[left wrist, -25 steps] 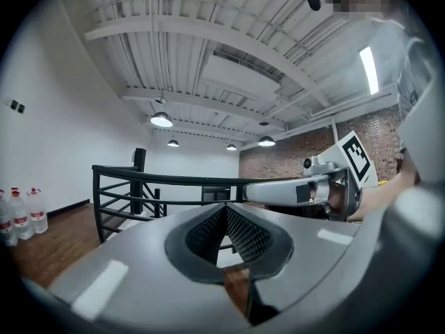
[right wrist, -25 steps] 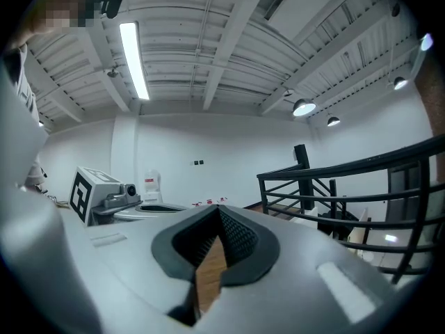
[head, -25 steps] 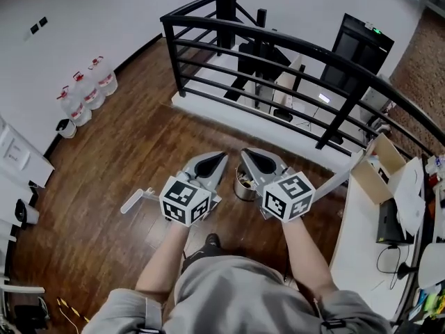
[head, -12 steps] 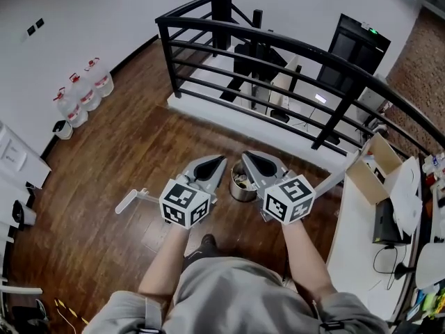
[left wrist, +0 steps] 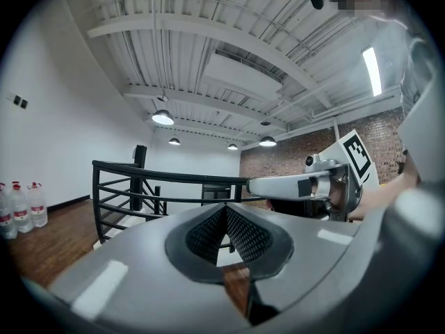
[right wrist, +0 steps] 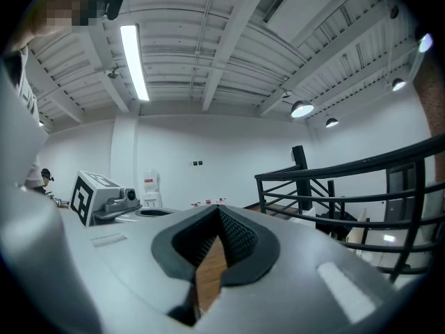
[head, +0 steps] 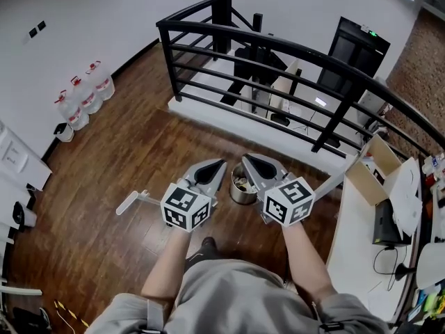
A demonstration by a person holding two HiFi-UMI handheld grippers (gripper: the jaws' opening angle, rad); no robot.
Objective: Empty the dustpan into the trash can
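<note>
No change vs a sec ago: L gripper (head: pixel 221 164) & R gripper (head: pixel 246 160), jaws pressed together & empty, flank bin (head: pixel 240 197) mid-frame; dustpan (head: pixel 132 201) lies on floor (head: pixel 104 242) at left, unheld.

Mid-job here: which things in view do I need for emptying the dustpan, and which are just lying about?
For the job:
- trash can, scraps inside
- white-handled tool, likely the dustpan, on the floor to its left
- left gripper and right gripper, both shut and empty

Lying about:
- water bottles by the wall
- cardboard box on the desk
- monitor
</note>
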